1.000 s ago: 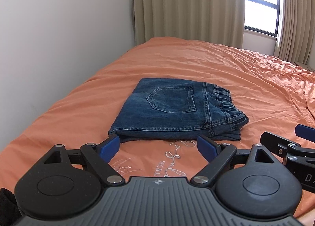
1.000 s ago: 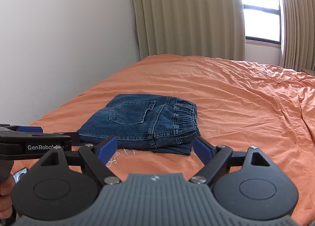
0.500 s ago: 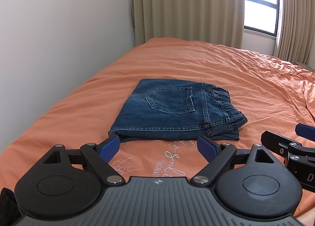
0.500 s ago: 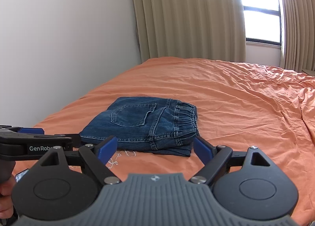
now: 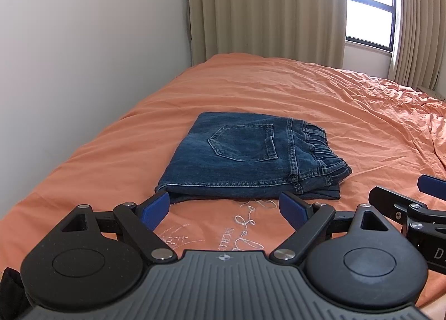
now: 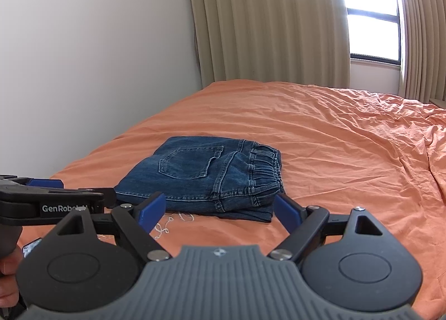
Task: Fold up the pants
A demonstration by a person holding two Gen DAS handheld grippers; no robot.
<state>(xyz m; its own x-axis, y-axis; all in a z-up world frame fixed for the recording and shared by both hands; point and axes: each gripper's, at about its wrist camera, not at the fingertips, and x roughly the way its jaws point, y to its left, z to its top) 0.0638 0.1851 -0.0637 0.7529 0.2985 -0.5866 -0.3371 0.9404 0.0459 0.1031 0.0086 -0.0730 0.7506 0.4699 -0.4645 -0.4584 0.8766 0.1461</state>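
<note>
Blue denim pants [image 5: 251, 164] lie folded in a compact rectangle on the orange bed, back pocket up and elastic waistband to the right; they also show in the right wrist view [image 6: 209, 178]. My left gripper [image 5: 224, 208] is open and empty, just short of the pants' near edge. My right gripper [image 6: 220, 208] is open and empty, also just short of the near edge. Each gripper shows at the side of the other's view: the right one [image 5: 404, 203] and the left one [image 6: 53, 194].
The orange bedsheet [image 5: 348, 114] is wrinkled on the right and has white embroidered lettering [image 5: 251, 214] near me. A white wall [image 5: 83, 55] runs along the bed's left side. Beige curtains [image 5: 264, 8] and a window [image 5: 368, 22] stand beyond the far end.
Both grippers have drawn back and up a little from the pants, the right one more. The pants have not moved. Both grippers stay open.
</note>
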